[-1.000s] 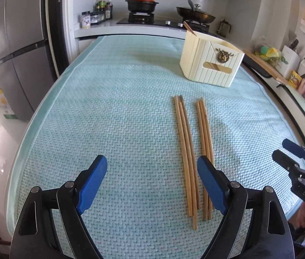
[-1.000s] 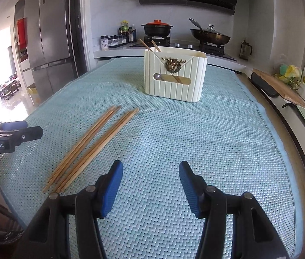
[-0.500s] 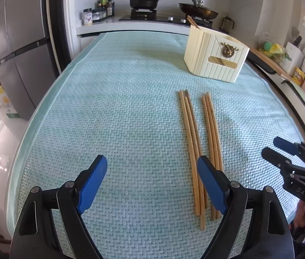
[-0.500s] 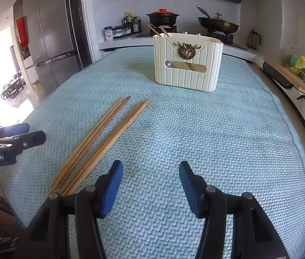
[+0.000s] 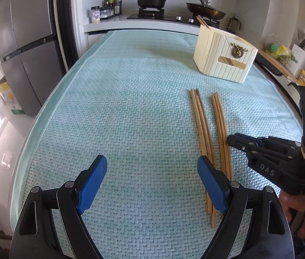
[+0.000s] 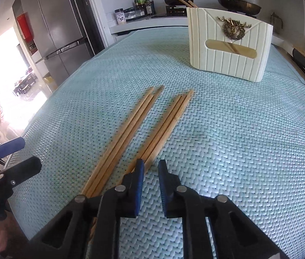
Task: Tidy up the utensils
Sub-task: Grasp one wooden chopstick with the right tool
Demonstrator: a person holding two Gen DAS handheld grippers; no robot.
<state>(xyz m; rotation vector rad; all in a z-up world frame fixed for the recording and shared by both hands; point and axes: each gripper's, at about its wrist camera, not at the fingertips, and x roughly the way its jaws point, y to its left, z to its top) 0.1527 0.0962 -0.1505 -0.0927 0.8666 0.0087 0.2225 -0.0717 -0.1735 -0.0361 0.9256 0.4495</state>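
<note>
Right gripper (image 6: 151, 168) jaws nearly closed, empty, beside right chopstick pair (image 6: 167, 125). Left gripper (image 5: 152, 172) jaws wide, empty, lower centre; bare mat (image 5: 120, 108) ahead.

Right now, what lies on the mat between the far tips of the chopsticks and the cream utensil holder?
Nothing: only bare mat separates the chopsticks from the holder, clearest in the right wrist view.

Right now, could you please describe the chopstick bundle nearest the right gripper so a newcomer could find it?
Start at the cream utensil holder on the teal mat. Nearer the camera lie two chopstick bundles; take the right-hand bundle, nearer the holder. Unlike the left-hand bundle, its near end runs between the right gripper fingers.
</note>
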